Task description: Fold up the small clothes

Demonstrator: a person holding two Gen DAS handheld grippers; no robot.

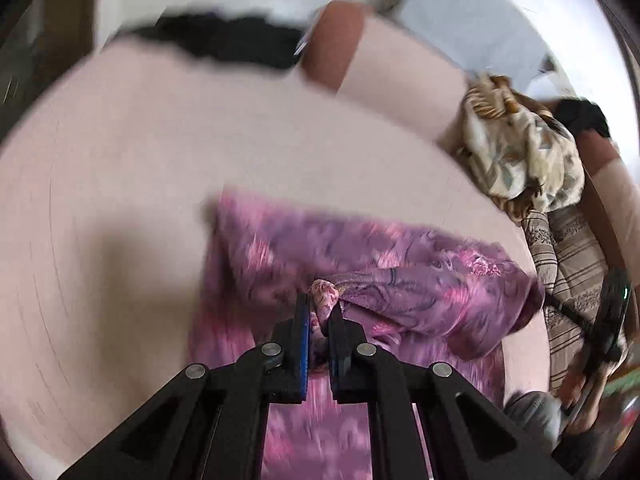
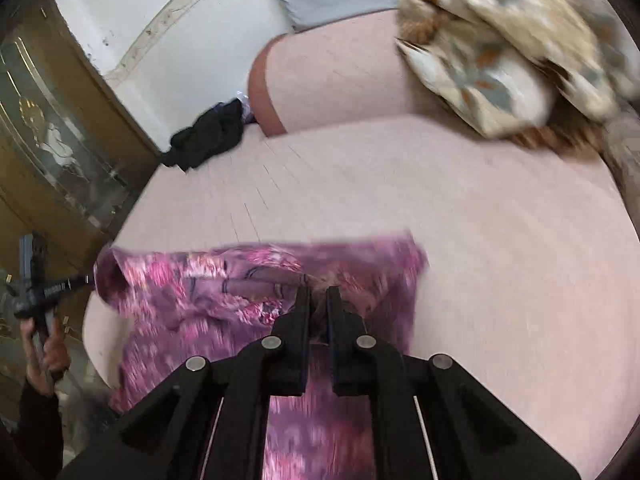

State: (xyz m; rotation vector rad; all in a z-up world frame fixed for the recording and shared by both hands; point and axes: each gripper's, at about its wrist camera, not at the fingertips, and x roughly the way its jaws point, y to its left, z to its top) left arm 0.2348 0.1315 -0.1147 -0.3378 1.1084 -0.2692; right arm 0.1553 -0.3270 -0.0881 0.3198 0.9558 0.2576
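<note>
A purple and pink flowered garment (image 1: 360,264) lies stretched over the pale pink sofa seat (image 1: 140,160), blurred by motion. My left gripper (image 1: 320,304) is shut on a bunched edge of it. In the right wrist view the same garment (image 2: 200,288) spreads leftward, and my right gripper (image 2: 318,296) is shut on another part of its edge. The left gripper (image 2: 86,279) shows at the far left of that view, in a hand (image 2: 44,352), pinching the cloth's corner. The right gripper's body (image 1: 608,320) appears at the right edge of the left wrist view.
A cream and brown leaf-patterned cloth (image 2: 500,52) is heaped at the sofa's back right. A black garment (image 2: 208,136) lies at the seat's far left corner. A striped cushion (image 1: 568,264) sits on the right. A wooden glass-fronted cabinet (image 2: 52,140) stands left of the sofa.
</note>
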